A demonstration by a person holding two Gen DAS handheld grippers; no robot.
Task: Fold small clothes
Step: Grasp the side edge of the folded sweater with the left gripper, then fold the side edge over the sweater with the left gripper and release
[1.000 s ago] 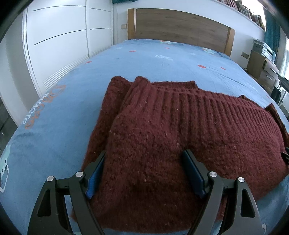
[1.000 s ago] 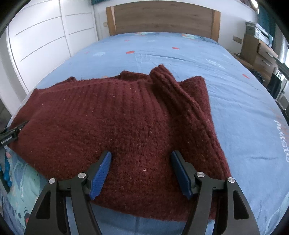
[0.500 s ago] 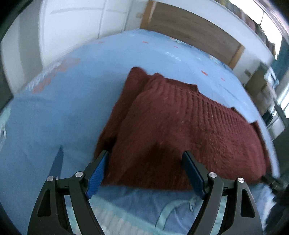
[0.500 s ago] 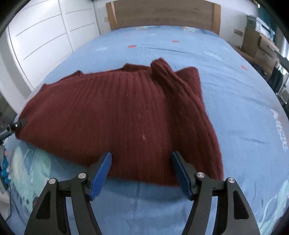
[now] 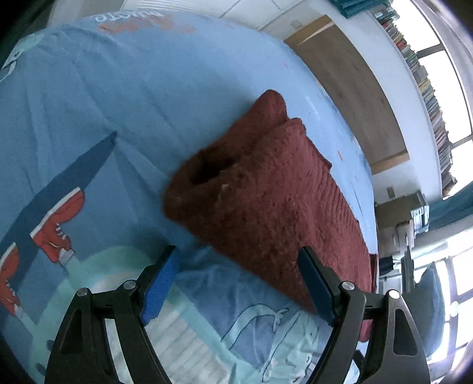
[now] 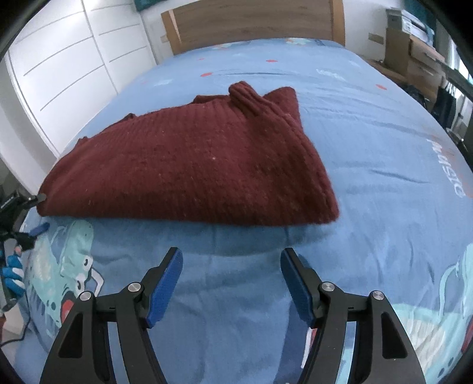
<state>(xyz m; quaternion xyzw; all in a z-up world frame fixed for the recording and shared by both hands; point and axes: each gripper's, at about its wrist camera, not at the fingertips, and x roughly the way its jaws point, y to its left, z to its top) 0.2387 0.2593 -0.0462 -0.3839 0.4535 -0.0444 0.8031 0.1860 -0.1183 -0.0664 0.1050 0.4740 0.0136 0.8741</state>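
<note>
A dark red knitted sweater (image 6: 189, 165) lies folded on the blue bed, its sleeves tucked in along the sides. In the left wrist view the sweater (image 5: 272, 189) shows from its left end, with an open cuff facing me. My left gripper (image 5: 239, 280) is open and empty, just short of the sweater's near edge, and the view is tilted. My right gripper (image 6: 232, 283) is open and empty, over bare bedding in front of the sweater. The left gripper also shows at the far left edge of the right wrist view (image 6: 17, 206).
The blue cartoon-print bedspread (image 6: 384, 147) covers the bed. A wooden headboard (image 6: 251, 20) stands at the far end. White wardrobe doors (image 6: 65, 68) line the left side. Cardboard boxes and drawers (image 6: 414, 50) stand to the right of the bed.
Both grippers have pulled back off the sweater, which they straddled a second ago. The left gripper has also swung left and tilted. The sweater stays folded on the bed.
</note>
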